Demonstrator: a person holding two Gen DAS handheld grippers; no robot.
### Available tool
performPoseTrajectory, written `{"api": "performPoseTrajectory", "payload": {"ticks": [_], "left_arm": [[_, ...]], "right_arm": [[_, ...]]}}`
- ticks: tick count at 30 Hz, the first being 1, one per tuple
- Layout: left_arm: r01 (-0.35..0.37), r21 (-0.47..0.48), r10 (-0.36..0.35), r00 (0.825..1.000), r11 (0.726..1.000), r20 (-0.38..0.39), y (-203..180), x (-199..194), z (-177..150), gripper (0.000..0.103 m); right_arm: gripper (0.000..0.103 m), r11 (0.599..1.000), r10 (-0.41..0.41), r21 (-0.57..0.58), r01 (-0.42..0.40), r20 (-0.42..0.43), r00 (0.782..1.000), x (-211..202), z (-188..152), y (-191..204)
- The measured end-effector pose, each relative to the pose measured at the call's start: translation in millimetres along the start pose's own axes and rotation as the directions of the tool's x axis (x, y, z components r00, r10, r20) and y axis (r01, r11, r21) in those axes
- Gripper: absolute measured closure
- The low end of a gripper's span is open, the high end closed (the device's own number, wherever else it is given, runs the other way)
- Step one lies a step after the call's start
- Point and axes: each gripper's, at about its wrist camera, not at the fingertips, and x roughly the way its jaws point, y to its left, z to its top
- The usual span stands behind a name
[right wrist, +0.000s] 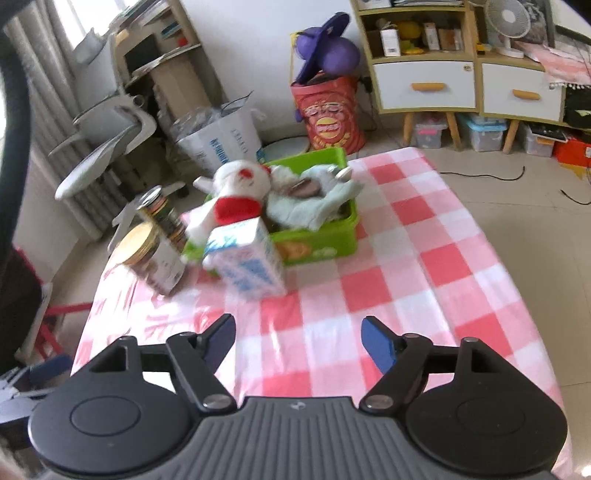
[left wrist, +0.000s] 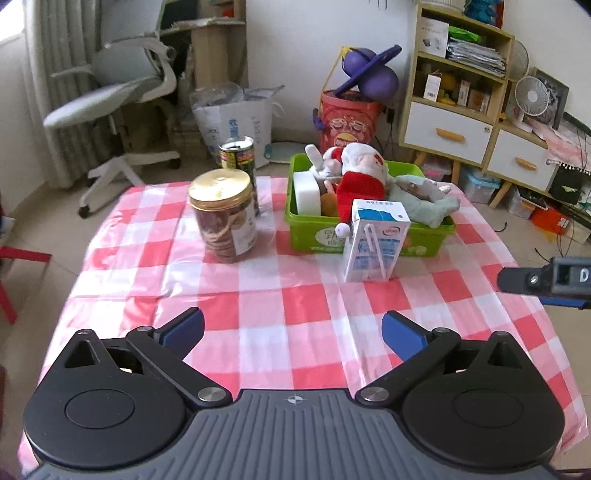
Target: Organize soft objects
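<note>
Santa plush [left wrist: 360,173], white sponge [left wrist: 307,194] and grey-green plush [left wrist: 424,201] fill the green bin [left wrist: 369,236].

The room is bright with soft daylight. It comes from the window [left wrist: 11,33] on my far left, which glows white. Shadows on the checked cloth [left wrist: 295,295] are faint, and the shiny cloth has pale glare spots. My left view is sharp. My right view is smeared, so the milk carton [right wrist: 245,258] and jar [right wrist: 153,258] look fuzzy. Both views bend at the edges, and the corners go dark.
</note>
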Motion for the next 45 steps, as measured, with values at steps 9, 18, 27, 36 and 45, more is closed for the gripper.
{"api": "performPoseTrajectory", "payload": {"ticks": [9,18,27,36,45], "left_arm": [[0.054,-0.037,-0.056,0.997,0.998,-0.055,-3,-12,-24,0.005],[0.037,-0.017,-0.038,0.998,0.999,-0.046,-6,-18,-24,0.005],[0.009,-0.013,-0.01,0.999,1.0,-0.048,-5,-19,-27,0.005],[0.004,-0.002,-0.004,0.999,1.0,-0.039,-8,-20,-26,0.005],[0.0,-0.002,0.0,0.999,1.0,-0.043,-7,-19,-27,0.005]], "right_arm": [[0.039,0.993,-0.069,-0.095,0.065,-0.041,0.997,-9,-38,15],[0.032,0.988,-0.083,-0.135,0.077,-0.033,0.996,-8,-41,22],[0.032,0.988,-0.08,-0.136,0.074,-0.038,0.996,-4,-42,24],[0.032,0.986,-0.097,-0.139,0.091,-0.036,0.995,-3,-43,22],[0.032,0.986,-0.095,-0.143,0.088,-0.038,0.995,-3,-43,23]]}}
